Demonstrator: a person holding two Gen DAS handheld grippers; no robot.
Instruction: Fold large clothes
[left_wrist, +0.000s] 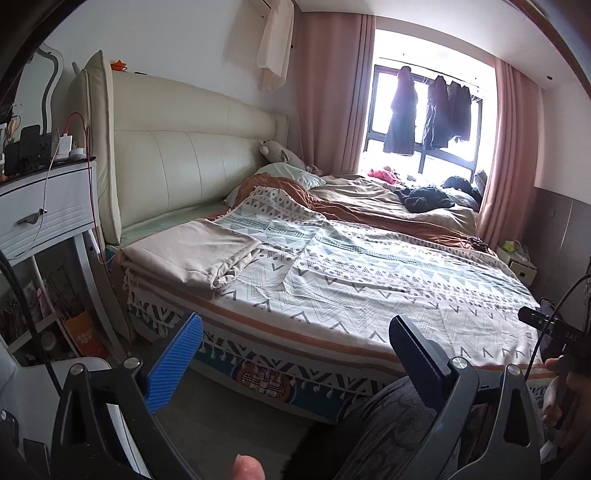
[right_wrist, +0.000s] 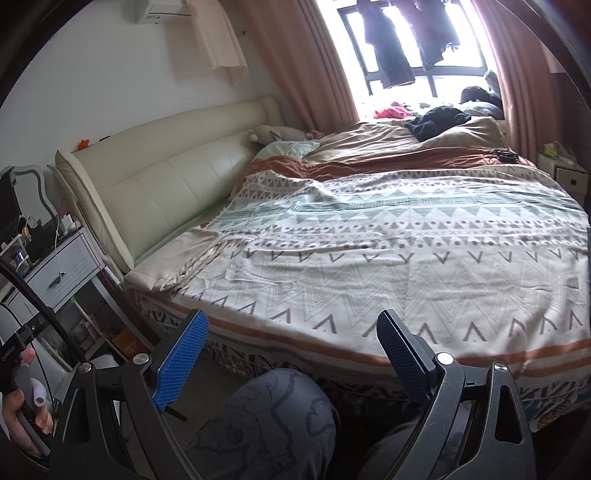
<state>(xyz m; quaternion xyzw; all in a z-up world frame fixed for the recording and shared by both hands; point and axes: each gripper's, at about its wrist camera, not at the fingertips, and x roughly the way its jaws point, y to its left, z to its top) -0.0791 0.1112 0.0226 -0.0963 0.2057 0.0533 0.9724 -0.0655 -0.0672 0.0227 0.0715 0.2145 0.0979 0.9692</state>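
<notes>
Folded beige cloth (left_wrist: 192, 251) at centre left by the bed's near-left corner, left gripper (left_wrist: 295, 354) and right gripper (right_wrist: 291, 354) both spread wide with nothing between them, low in frame before the patterned bedspread (right_wrist: 369, 258) edge, 2 knees below.

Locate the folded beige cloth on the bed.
The folded beige cloth lies at the bed's near left corner in both wrist views, on the patterned bedspread, just below the cream headboard.
</notes>
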